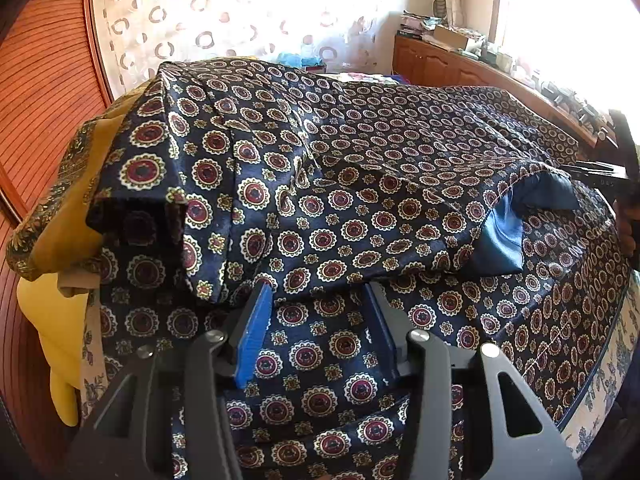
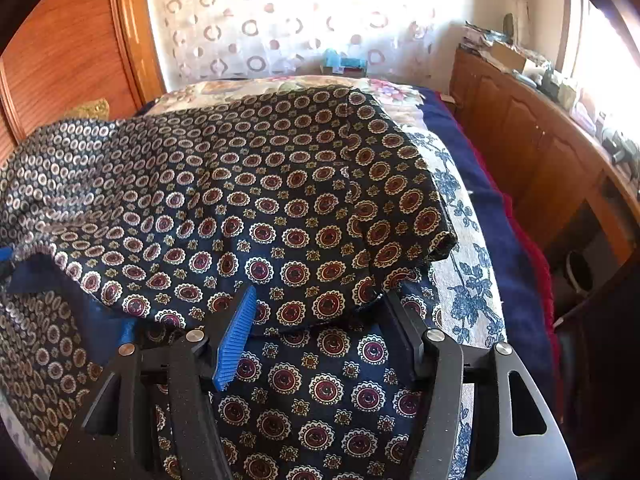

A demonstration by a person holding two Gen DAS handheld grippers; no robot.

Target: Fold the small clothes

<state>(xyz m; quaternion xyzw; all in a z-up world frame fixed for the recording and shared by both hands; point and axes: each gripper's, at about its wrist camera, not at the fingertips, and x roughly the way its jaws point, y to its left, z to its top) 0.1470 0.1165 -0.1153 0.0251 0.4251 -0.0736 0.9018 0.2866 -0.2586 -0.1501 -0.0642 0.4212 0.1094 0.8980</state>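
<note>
A dark navy garment with red and cream medallions (image 1: 340,184) lies spread over the bed, its upper part folded over toward me, showing plain blue lining (image 1: 500,236). It also fills the right wrist view (image 2: 248,208). My left gripper (image 1: 318,300) is open, its blue pads (image 1: 252,340) apart just above the near cloth, with the fold edge at the fingertips. My right gripper (image 2: 320,304) is open too, its pads (image 2: 236,336) apart at the folded edge. Neither holds cloth.
A mustard patterned cloth (image 1: 68,200) and a yellow cushion (image 1: 52,320) lie at the left. A blue-flowered sheet (image 2: 460,264) and navy blanket (image 2: 504,240) cover the bed at right. A wooden cabinet (image 2: 540,152) with clutter stands at right, a curtain (image 2: 280,20) behind.
</note>
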